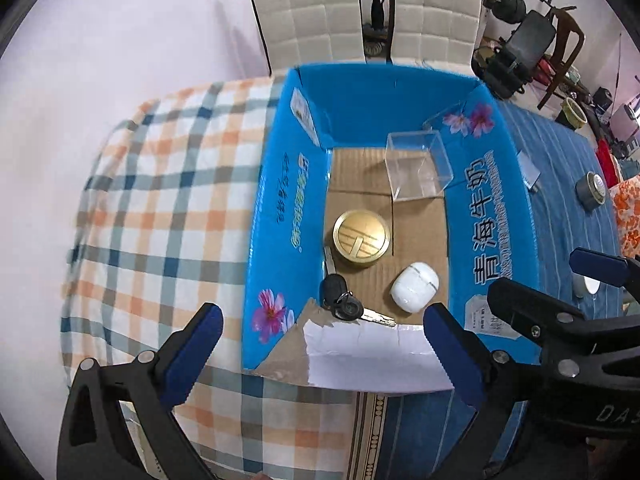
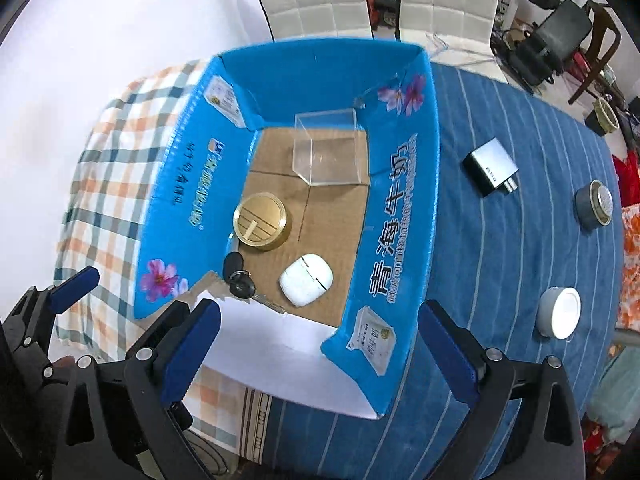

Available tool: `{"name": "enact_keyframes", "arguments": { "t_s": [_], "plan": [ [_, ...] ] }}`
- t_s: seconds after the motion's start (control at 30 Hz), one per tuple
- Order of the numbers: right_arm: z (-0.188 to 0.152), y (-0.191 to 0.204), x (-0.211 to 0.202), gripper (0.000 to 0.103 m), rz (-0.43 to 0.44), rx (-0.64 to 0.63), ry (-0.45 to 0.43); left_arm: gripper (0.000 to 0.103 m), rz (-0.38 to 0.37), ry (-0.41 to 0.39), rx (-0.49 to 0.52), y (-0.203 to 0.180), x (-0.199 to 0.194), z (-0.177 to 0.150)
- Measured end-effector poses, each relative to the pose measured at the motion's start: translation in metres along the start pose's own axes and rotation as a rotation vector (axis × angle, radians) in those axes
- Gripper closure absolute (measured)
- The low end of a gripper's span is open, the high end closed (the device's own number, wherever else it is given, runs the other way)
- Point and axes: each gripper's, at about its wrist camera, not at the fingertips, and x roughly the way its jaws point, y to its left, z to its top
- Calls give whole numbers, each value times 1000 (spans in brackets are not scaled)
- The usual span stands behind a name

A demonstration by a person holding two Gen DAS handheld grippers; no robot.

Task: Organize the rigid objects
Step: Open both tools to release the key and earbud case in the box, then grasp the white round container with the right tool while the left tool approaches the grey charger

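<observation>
The blue box (image 2: 396,216) stood open-topped, its bare cardboard floor free between the clear case (image 2: 326,148), gold tin (image 2: 260,216), keys (image 2: 240,280) and white earbud case (image 2: 306,280). Its raised walls and torn near flap (image 2: 280,344) blocked sideways entry.

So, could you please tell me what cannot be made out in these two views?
- Silver box: cut off by the carton wall in the left wrist view.
- Key blade: tip hidden under the white flap, right wrist view.
- Silver box's label: too small.
</observation>
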Motion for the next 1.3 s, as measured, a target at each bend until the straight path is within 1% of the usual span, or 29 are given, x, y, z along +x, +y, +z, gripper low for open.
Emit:
{"name": "enact_keyframes", "arguments": {
  "t_s": [0.17, 0.3, 0.47, 0.6, 0.73, 0.9, 0.97, 1.07, 1.17, 1.3],
  "plan": [
    [-3, -6, -25, 2, 40, 9, -42, 0, 4, -39, -12, -8, -21, 0],
    [-6, -16, -42, 2, 60, 22, -77, 0, 2, -64, 4, -22, -33, 4],
    [-9, -46, -59, 2, 91, 78, -106, 0, -15, -83, 40, -52, -41, 16],
    [-12, -86, -70, 2, 97, 162, -129, 0, -32, -82, 83, -87, -36, 27],
    [-20, -152, -70, 2, 86, 286, -133, 0, -77, -57, 119, -133, -20, 44],
    [-33, -238, -51, 2, 30, 443, -109, 0, -153, 1, 139, -194, 7, 72],
    [-39, -276, -31, 2, 16, 518, -74, 0, -153, 19, 152, -216, 18, 81],
    [-47, -318, 3, 2, 26, 593, -7, 0, -137, 43, 167, -241, 36, 93],
    [-53, -345, 33, 2, 8, 621, 55, 0, -130, 85, 164, -260, 58, 105],
    [-58, -361, 64, 3, 13, 630, 118, 0, -111, 136, 145, -274, 89, 118]
  ]
}}
